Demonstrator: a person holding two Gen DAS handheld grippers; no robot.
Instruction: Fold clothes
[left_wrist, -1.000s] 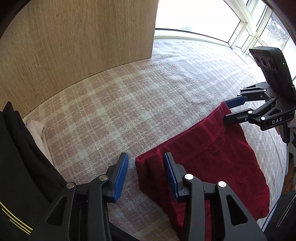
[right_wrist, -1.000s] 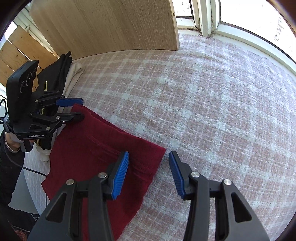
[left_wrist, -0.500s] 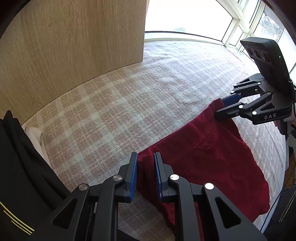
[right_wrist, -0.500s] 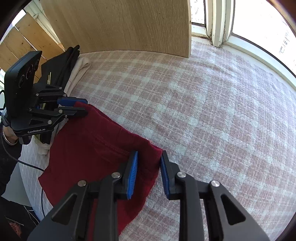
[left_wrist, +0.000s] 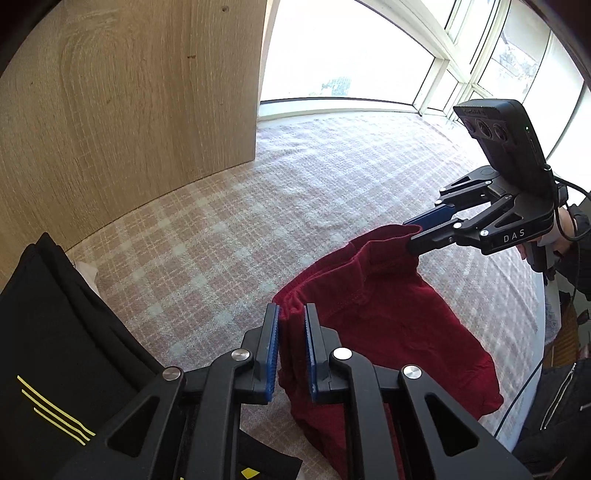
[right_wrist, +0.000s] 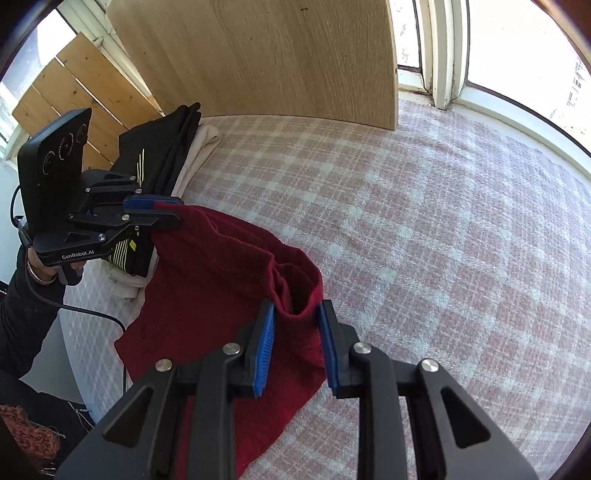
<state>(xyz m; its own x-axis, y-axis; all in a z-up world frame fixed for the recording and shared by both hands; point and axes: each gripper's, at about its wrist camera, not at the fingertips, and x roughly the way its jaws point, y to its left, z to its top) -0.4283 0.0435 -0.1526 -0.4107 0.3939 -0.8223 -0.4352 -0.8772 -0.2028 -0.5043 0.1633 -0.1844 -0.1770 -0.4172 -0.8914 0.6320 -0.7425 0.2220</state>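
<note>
So the red garment (left_wrist: 373, 325) is gripped at two corners here and lifted up a bit off the plaid-covered table (left_wrist: 258, 221), with the rest of it hanging and draped down toward the near edge. The left gripper (left_wrist: 291, 350) is clamped onto one bunched corner, the blue-padded fingers (left_wrist: 272, 354) drawn narrow with the red fabric squeezed between them. Same story on the other side: the right gripper (right_wrist: 295, 347) is closed on the opposite corner, fabric pinched and puckered between its fingers (right_wrist: 264, 350), though a slightly wider gap is left there because of the thick fold caught inside.

From the left wrist view, the right gripper (left_wrist: 421, 230) can be seen off to the side, held up with the cloth edge stretched from it. In the right wrist view the left gripper (right_wrist: 166, 214) is seen doing the same, and the top hem is sagging between the two.

A pile of folded clothes (right_wrist: 162, 155), a black piece with yellow stripes on top of something cream, is stacked at the table's left end by the wooden panel (right_wrist: 258, 55). A dark sleeve (right_wrist: 26, 314) is visible behind the left gripper.
</note>
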